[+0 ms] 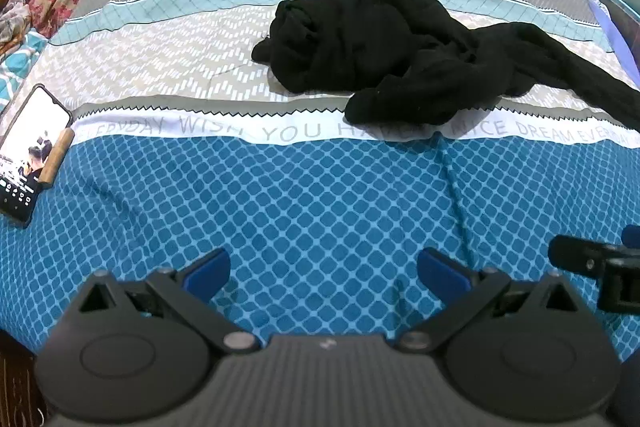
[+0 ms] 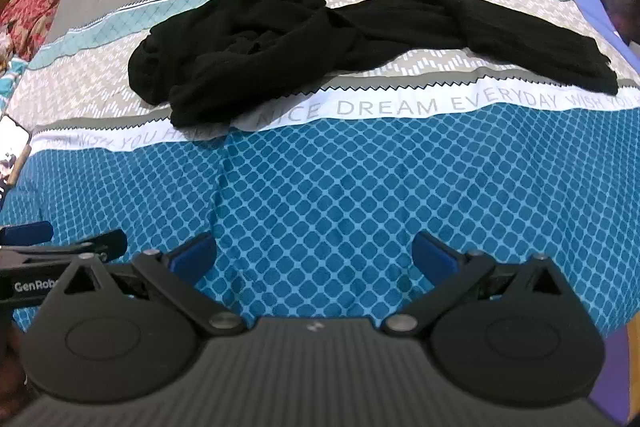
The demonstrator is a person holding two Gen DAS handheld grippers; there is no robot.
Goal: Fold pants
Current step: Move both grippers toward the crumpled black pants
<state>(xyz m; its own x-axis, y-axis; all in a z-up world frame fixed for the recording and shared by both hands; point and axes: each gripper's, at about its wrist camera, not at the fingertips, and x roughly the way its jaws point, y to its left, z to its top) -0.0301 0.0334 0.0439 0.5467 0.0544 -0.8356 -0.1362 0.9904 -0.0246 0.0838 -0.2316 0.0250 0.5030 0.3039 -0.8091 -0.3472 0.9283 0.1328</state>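
Pants (image 2: 248, 39): matt black knit cloth. Bedspread (image 2: 320, 187): smooth printed cloth. Phone (image 1: 28, 151): glossy screen.

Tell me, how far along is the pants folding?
Nothing looks folded yet: the black pants lie crumpled on the patterned bedsheet. Nothing is in hand either; the left gripper and right gripper hang open, short of the cloth. Spreading and every fold remain.

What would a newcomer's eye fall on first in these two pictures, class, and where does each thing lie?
First the black pants, crumpled in a heap across the pale stripes of the patterned bedspread, one leg trailing off to the right. Next the lit phone at the bed's left edge. Nearest the camera, each hand-held gripper, left and right, hangs open over the blue diamond band.
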